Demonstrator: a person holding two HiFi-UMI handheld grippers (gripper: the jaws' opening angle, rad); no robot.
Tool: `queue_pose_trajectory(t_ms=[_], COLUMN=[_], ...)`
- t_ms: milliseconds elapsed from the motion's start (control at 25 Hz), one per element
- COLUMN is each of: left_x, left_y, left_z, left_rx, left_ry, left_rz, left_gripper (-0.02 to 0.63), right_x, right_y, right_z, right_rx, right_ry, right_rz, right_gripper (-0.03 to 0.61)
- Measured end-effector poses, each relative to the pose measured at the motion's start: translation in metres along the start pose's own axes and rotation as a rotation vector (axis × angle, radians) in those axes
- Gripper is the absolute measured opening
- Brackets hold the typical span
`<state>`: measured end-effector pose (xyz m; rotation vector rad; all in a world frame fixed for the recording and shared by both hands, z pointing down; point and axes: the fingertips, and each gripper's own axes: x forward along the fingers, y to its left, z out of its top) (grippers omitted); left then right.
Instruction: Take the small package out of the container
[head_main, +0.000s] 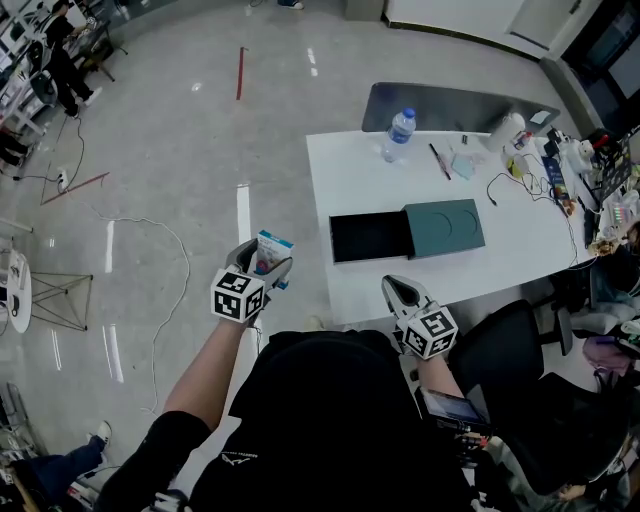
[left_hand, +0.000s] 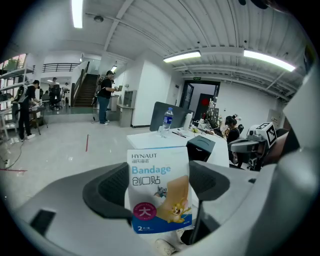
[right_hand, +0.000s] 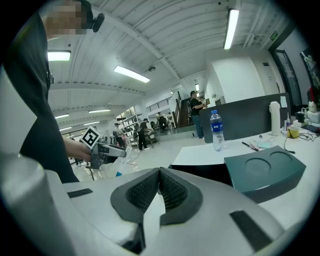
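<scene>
- At the lower left centre of the head view, the left tongs (head_main: 266, 264) are raised over the floor (head_main: 180, 150), off the left edge of the desk (head_main: 350, 175).
- The left tongs (left_hand: 159, 184) are closed part-way onto the small package (left_hand: 160, 195). One dark pad bears on each side face, and the package keeps them apart.
- The small package (head_main: 272, 248) stands upright in that grip. It is a white pouch with a blue lower band, printed "HYNAUT Bandage", with a cartoon figure and a round magenta mark.
- The package is well apart from the container (head_main: 408, 233) and touches neither it nor the desk.
- The container lies at the middle of the desk, its long side running left to right. Its black inner tray (head_main: 368, 237) is slid out to the left and open on top. The teal cover (head_main: 446, 227), with a circular recess, lies to the right.
- The right tongs (head_main: 399, 291) are at the lower centre of the head view, at the near edge of the desk.
- The right gripper view shows the right tongs (right_hand: 159, 176) closed, the ribbed pads meeting at the tip with nothing between them.
- A water bottle (head_main: 399, 134) stands upright near the far edge of the desk, beyond the container.
- Small clutter and cables occupy the right end of the desk; the items cannot be identified.
</scene>
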<state>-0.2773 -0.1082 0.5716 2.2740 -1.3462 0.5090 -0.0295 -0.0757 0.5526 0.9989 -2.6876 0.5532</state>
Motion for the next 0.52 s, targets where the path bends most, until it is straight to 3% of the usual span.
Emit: queue_pose_trajectory(t_ms=[520], left_x=[0.0023], left_y=[-0.0101], left_z=[-0.0079], left_rx=[-0.004], left_ry=[-0.004], left_rz=[-0.028], left_gripper=[0.380], right_x=[-0.0068], right_y=[0.0004], right_z=[-0.0076], right_rx=[0.012], right_ry=[-0.017], right_rz=[-0.026], right_gripper=[0.026])
